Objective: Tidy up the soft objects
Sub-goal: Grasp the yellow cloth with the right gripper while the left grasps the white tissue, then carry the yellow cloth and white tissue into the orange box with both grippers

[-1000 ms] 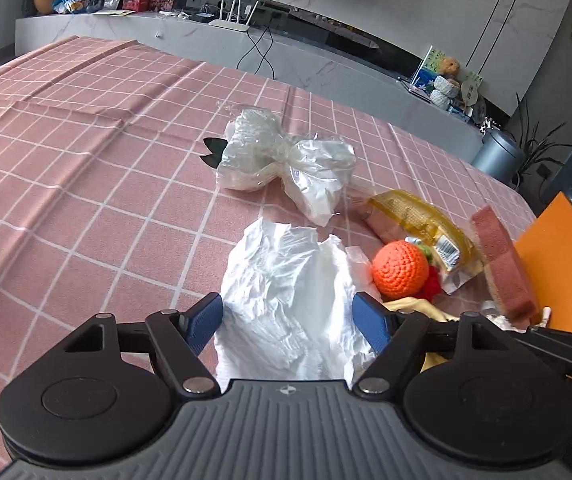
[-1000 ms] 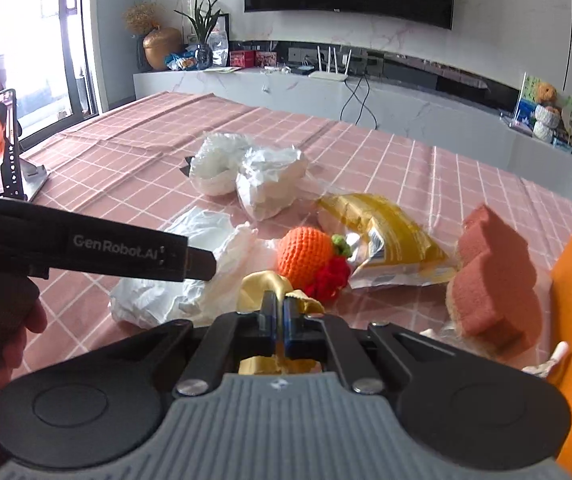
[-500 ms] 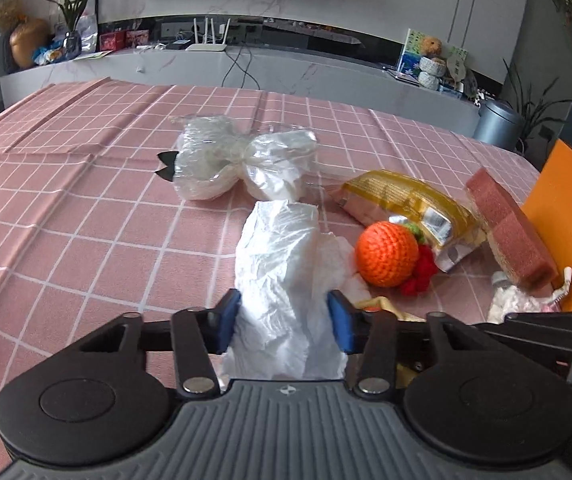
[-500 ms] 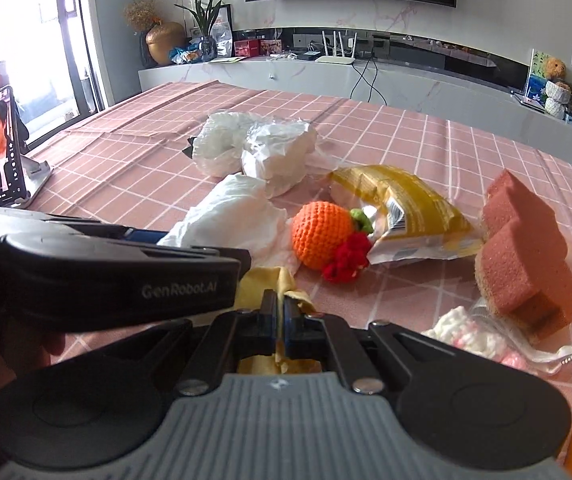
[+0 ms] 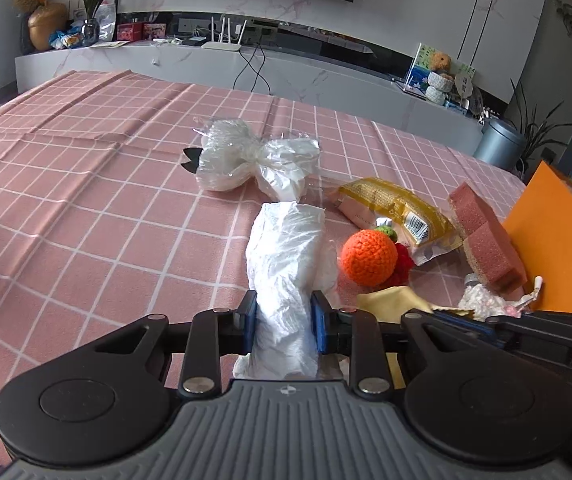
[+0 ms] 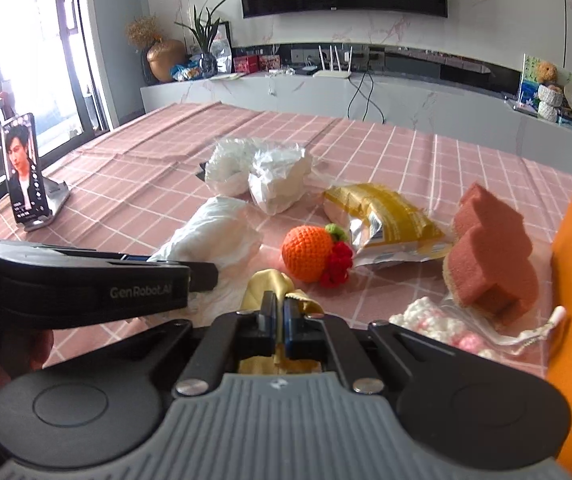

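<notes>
1. Left gripper (image 5: 283,325): jaws closing on the crumpled white plastic bag (image 5: 286,256), lying just left of the orange crocheted ball (image 5: 369,255).
2. Right gripper (image 6: 279,325): clamping the yellow cloth (image 6: 264,289) just before the ball.

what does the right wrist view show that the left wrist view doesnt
Only the right wrist view: a phone on a stand at the table's left edge, a hand holding the left gripper's body, and the right gripper shut on a yellow cloth.

Only the left wrist view: the left gripper, its jaws closing on the white plastic bag between the pads, and a grey bin beyond the table.

Both: the white bag, crocheted orange, yellow snack packet, pink sponge and orange board.
</notes>
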`<state>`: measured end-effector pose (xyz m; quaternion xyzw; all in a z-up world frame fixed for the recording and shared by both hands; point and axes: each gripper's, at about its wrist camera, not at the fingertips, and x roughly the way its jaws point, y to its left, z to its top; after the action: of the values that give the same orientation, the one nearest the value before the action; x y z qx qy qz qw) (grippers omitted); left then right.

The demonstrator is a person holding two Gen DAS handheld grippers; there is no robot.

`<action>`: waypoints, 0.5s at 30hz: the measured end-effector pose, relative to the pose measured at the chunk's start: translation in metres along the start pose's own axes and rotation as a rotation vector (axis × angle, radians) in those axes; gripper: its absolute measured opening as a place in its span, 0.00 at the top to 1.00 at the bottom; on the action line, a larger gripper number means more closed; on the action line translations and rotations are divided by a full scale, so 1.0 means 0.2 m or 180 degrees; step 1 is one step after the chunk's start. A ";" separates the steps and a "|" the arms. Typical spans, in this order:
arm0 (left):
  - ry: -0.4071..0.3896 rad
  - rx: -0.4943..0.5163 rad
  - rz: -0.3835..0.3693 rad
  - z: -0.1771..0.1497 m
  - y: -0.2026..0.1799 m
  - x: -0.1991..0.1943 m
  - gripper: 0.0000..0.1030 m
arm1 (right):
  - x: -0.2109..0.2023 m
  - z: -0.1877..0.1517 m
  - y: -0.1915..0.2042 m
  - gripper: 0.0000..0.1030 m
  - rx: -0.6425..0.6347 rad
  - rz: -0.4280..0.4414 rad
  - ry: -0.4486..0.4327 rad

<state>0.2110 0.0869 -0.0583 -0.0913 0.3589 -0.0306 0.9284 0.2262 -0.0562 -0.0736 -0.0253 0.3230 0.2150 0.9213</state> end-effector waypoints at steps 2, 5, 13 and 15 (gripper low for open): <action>-0.0045 0.0010 -0.0013 0.00 -0.01 -0.05 0.70 | -0.08 0.01 0.00 1.00 0.0007 -0.0026 -0.0082; -0.0101 0.0013 -0.0081 0.00 -0.05 -0.13 0.70 | -0.19 0.02 -0.02 1.00 0.0022 -0.0091 -0.0227; -0.0302 0.0225 -0.0244 0.02 -0.20 -0.31 0.70 | -0.53 0.04 -0.09 1.00 0.0093 -0.0326 -0.0630; -0.0358 0.0282 -0.0311 0.02 -0.25 -0.35 0.70 | -0.60 0.03 -0.12 1.00 0.0118 -0.0388 -0.0707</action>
<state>0.1620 0.0472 0.0008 -0.0692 0.2995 -0.0866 0.9476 0.1561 -0.1213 0.0021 -0.0038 0.2209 0.1541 0.9630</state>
